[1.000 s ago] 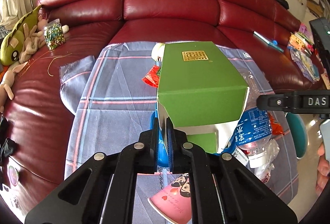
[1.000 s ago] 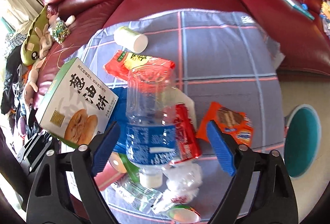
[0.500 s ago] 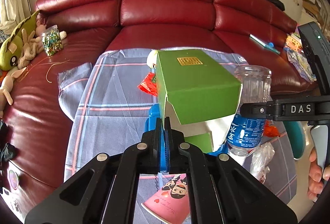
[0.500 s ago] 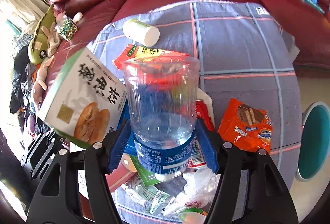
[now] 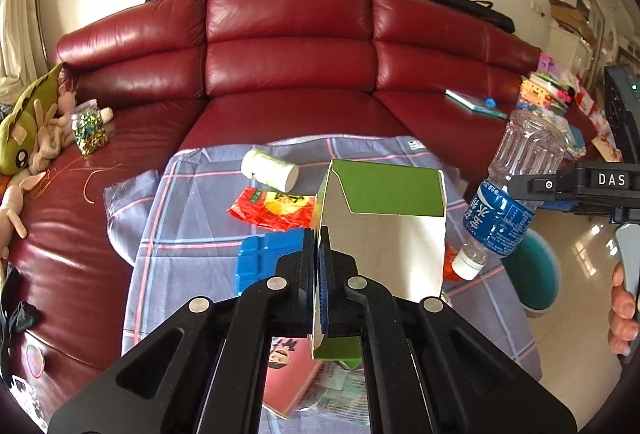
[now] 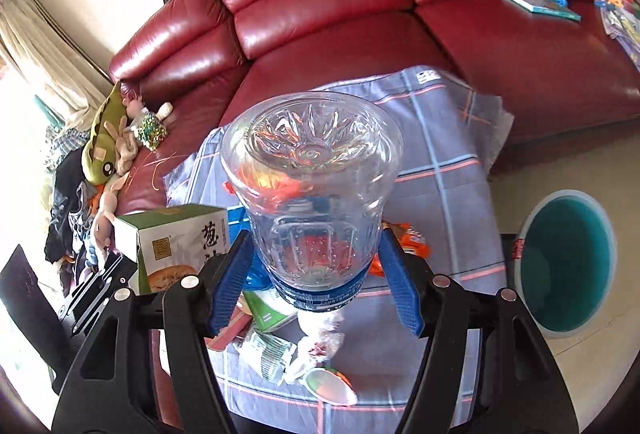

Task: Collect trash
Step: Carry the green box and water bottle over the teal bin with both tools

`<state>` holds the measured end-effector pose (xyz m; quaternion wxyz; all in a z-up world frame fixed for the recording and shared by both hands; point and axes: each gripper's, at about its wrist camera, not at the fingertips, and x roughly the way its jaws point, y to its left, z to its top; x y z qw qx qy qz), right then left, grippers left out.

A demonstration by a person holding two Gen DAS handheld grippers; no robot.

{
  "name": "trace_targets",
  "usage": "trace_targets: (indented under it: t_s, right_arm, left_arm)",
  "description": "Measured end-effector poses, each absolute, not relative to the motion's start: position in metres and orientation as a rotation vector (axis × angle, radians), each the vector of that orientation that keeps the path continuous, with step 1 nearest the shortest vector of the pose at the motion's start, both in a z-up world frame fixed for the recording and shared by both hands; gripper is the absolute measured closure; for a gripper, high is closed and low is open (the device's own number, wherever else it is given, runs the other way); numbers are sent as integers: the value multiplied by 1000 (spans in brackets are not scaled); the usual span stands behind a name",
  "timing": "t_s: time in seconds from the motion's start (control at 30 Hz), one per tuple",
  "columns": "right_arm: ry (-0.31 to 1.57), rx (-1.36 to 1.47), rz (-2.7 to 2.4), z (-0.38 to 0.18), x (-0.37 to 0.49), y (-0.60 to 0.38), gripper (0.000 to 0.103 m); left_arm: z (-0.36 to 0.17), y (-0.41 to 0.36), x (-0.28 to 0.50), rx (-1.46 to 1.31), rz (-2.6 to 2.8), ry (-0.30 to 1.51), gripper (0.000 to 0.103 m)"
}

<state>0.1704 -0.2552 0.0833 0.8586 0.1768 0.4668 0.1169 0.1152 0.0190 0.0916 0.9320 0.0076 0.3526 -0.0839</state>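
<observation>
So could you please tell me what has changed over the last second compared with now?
The right claw, open around the water bottle a second ago, closed on it and lifted it off the cloth. The left claw raised the green box it was already pinching. The other litter and the teal bin stayed put.

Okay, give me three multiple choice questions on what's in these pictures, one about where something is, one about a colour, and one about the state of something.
1. Where is the teal bin?
A. on the sofa
B. on the floor beside the checked cloth
C. on the cloth

2. What colour is the plastic bottle's label?
A. blue
B. yellow
C. black

3. How does the left gripper stand?
A. wide open, empty
B. shut on a flap of the green box
C. shut on the bottle

Answers: 1 B, the bin stands on pale floor next to the cloth. 2 A, a blue band wraps the bottle. 3 B, its jaws pinch the box's thin flap.
</observation>
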Motion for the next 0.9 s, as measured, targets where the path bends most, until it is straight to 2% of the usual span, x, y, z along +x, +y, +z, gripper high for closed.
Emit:
trace_targets:
  t_s: [0.17,0.43,0.7,0.9]
  right_arm:
    - [928,433,113,82,148,-333,42]
    - [918,514,-119,44,111,-454,42]
    - [941,604,-263,-5,92,-545,42]
    - [979,639,-312,-37,85,-582,42]
  left_arm:
    - [98,-39,106,65,-279,722,101]
    - [75,-177,121,149,-494,799,101]
    - [22,-315,148,240,-659,903,100]
    - [-35,-380,167,279,-695,996,100]
